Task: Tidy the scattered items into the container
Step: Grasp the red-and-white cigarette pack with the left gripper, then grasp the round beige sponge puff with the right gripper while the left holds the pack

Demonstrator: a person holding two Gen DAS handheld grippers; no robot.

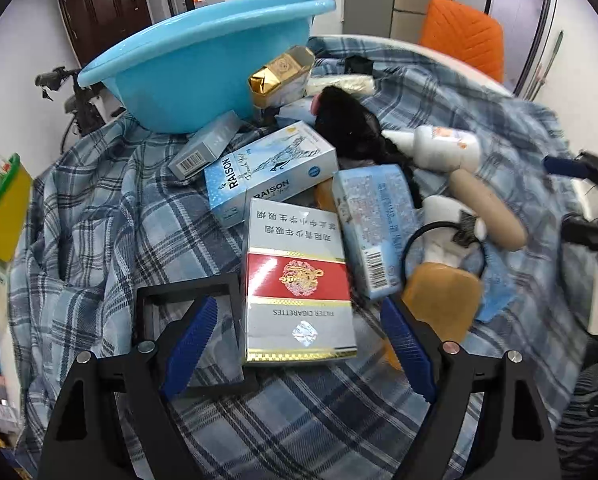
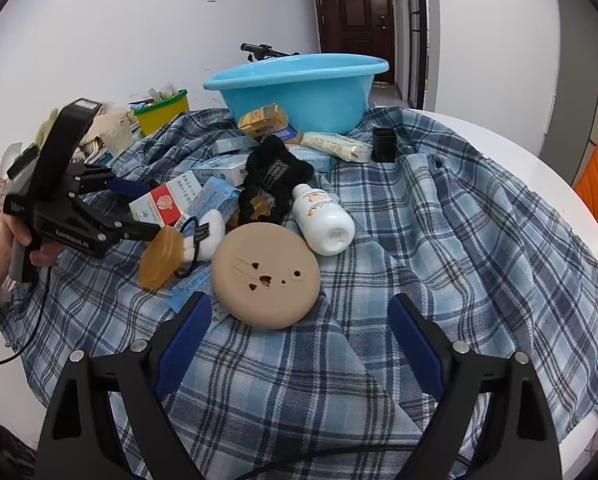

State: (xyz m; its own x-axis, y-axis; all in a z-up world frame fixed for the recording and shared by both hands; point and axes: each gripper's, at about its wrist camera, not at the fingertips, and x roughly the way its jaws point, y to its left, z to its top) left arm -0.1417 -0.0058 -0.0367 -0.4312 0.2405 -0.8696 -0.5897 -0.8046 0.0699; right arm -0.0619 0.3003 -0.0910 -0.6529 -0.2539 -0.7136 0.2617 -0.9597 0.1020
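While the red-and-white cigarette pack [image 1: 299, 284] lies flat at lower centre between the spread fingers of the left gripper [image 1: 303, 344], the light-blue plastic basin [image 1: 195, 60] sits upper left on the blue plaid cloth [image 1: 99, 208]. Right gripper [image 2: 299, 344] gapes unladen before the round tan disc [image 2: 265, 276].

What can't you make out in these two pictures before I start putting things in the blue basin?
- Blue basin inside: hidden by its own wall in both views.
- Black item beside the basin: too small to identify, right wrist view.
- Amber piece: partly behind the left gripper finger, left wrist view.
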